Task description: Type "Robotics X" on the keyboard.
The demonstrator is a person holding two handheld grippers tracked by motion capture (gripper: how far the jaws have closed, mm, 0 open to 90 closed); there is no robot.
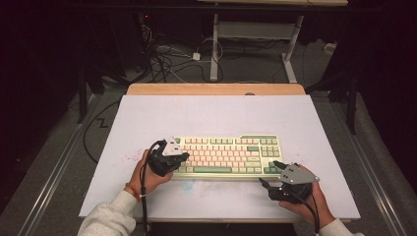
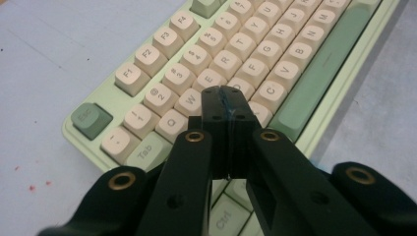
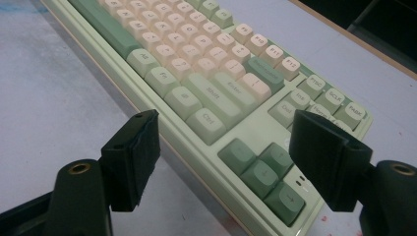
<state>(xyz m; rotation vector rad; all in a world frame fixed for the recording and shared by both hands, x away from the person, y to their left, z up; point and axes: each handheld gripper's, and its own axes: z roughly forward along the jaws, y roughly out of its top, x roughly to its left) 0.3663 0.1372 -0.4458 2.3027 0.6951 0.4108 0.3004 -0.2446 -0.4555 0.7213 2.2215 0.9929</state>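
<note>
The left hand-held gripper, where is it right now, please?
In the high view, the left hand-held gripper sits at the keyboard's left end, jaws shut over its letter keys.

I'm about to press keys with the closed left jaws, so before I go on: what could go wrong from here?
1. The shut left gripper makes a blunt tip that looks wider than one keycap. It hangs over the left key rows of the keyboard, so it may press two neighbours at once.
2. The right gripper stands open at the keyboard's front right corner by the arrow keys. A small drift could bump the case or a key.
3. The keyboard lies loose on the table, so a slanted push could slide it.
</note>
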